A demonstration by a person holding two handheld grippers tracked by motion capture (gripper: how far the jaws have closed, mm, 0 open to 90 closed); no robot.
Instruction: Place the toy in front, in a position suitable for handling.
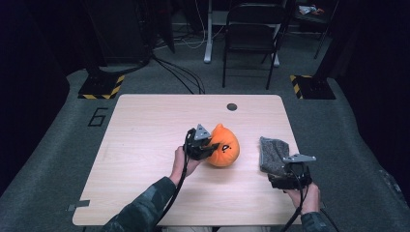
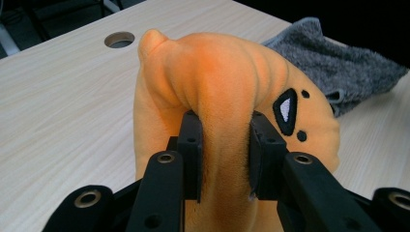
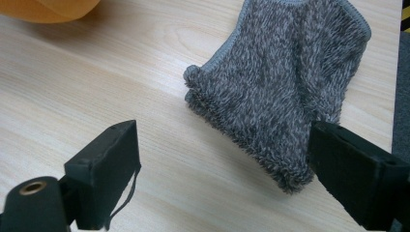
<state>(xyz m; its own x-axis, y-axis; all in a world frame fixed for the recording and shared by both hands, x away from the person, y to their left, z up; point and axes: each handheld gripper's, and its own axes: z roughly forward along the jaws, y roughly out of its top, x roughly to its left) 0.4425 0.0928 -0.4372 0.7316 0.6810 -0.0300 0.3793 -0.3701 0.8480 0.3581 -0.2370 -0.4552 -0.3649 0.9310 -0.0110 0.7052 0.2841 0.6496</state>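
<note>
Plush pumpkin pinched, grey cloth waiting

The left gripper (image 1: 205, 146) pinches a fold of the plush pumpkin (image 1: 224, 146) mid-table for a firm hold; the right gripper (image 1: 289, 180) hangs spread just before the grey cloth (image 1: 273, 153).

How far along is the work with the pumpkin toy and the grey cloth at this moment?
Done: the left gripper has pinched a fold of the orange pumpkin toy, its jaws pressing into the plush. In hand: that grip, near the middle of the table. Left: the grey cloth lies untouched on the table, and the right gripper stands open just short of it. What follows the grip cannot be told.
</note>
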